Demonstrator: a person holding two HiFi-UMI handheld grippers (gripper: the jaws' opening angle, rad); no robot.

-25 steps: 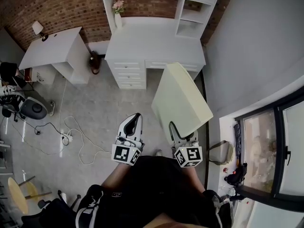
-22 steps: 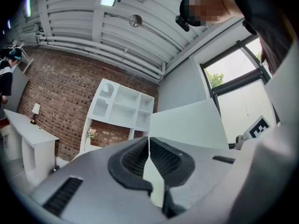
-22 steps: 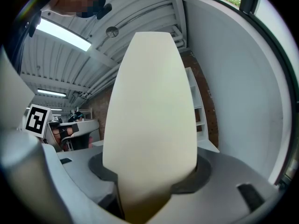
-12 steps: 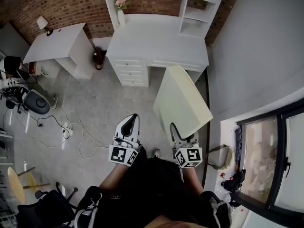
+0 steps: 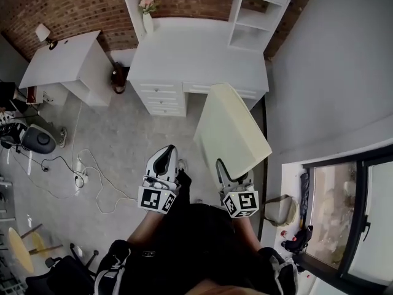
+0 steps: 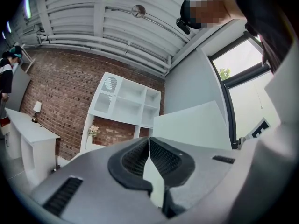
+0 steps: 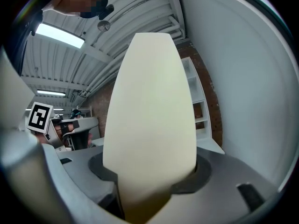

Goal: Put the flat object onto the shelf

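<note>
Before the white desk (image 5: 196, 57), the right gripper (image 5: 232, 178) clamps the near edge of the cream board (image 5: 232, 134), whose far edge points towards the shelf (image 5: 249, 20). The left gripper (image 5: 164, 163) is closed and empty, over open floor (image 5: 123, 134).

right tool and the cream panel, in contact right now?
Touching. The right gripper view shows the panel wedged in the right tool, whose jaws are clamped against both of its faces.
</note>
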